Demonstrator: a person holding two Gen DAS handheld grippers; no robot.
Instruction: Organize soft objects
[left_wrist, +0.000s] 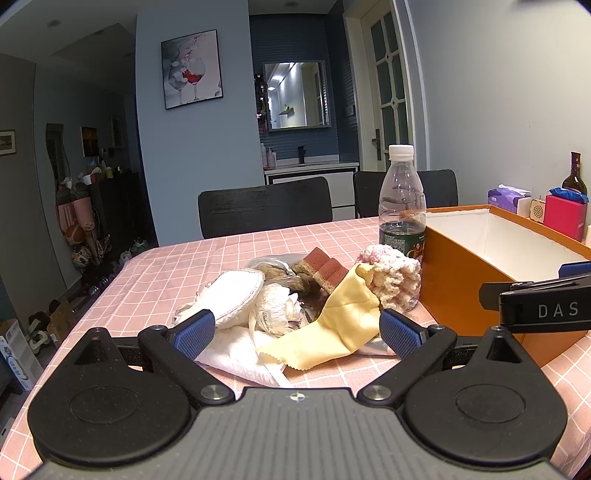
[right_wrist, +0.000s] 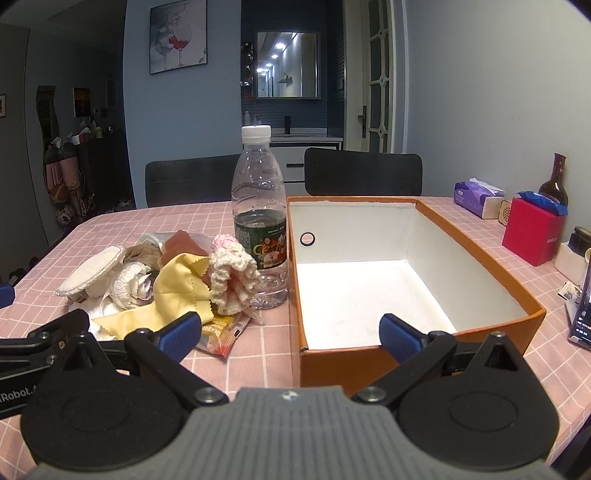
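The left gripper (left_wrist: 297, 334) is wide apart and holds nothing; it stands low over the near edge of the pile of soft objects (left_wrist: 295, 295), with the yellow cloth (left_wrist: 332, 328) lying between its fingers. The right gripper (right_wrist: 290, 338) is also wide apart and empty, and it is at the near left corner of the orange box (right_wrist: 480, 258), which has nothing inside. The pile lies on the pink checked tablecloth (left_wrist: 166, 266), just to the left of the box. The main risk, I think, is the water bottle (right_wrist: 260, 221): it stands upright between the pile and the box, and it seems to touch the crocheted piece (right_wrist: 232, 277), so a pull on the pile or a carry toward the box could tip it. Another risk is that the soft things are tangled, so closing on the yellow cloth may drag the white pieces together with it. I count 1 bottle, 1 box, 1 yellow cloth, 1 crocheted piece, 1 round white pad (left_wrist: 236, 295), 1 snack packet (right_wrist: 221, 334) and 2 sponge blocks (left_wrist: 325, 267); the white crumpled pieces I cannot count exactly. Behind the table are 2 dark chairs (right_wrist: 192, 181).
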